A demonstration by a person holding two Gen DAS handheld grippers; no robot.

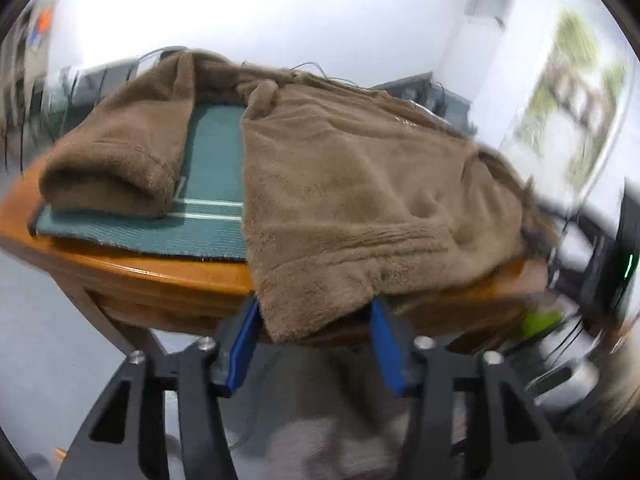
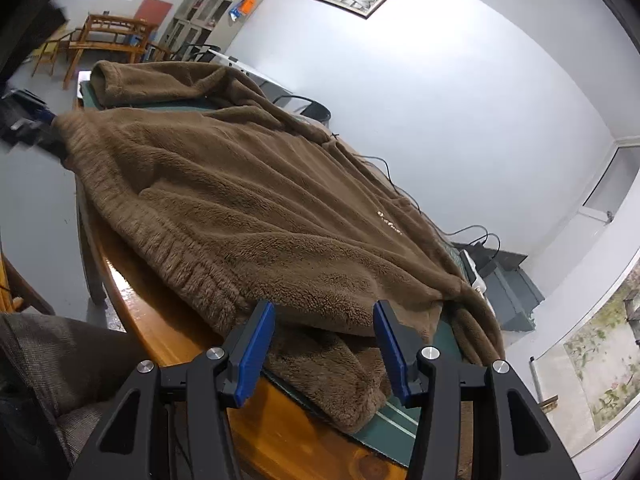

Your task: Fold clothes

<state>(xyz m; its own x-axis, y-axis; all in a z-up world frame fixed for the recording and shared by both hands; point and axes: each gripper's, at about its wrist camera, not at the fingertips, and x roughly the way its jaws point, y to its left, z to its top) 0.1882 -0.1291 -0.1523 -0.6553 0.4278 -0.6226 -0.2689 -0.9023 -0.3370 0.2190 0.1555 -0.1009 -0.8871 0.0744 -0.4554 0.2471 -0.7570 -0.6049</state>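
A brown fleece sweater (image 1: 360, 184) lies spread on a green mat (image 1: 212, 168) on a wooden table (image 1: 160, 280). One sleeve (image 1: 120, 152) lies out to the left. The hem corner hangs over the near table edge between the blue pads of my left gripper (image 1: 314, 320), which is open around it. In the right wrist view the sweater (image 2: 260, 208) fills the table; my right gripper (image 2: 324, 332) is open at the other hem corner, with a folded sleeve (image 2: 332, 372) just below it. My left gripper also shows in the right wrist view (image 2: 32, 120) at the far hem corner.
Cables (image 2: 472, 232) and grey equipment (image 2: 508, 280) lie beyond the table's far side. Wooden chairs (image 2: 104, 36) and a cabinet (image 2: 208, 12) stand at the back of the room. A person's leg (image 2: 44, 368) is beside the table.
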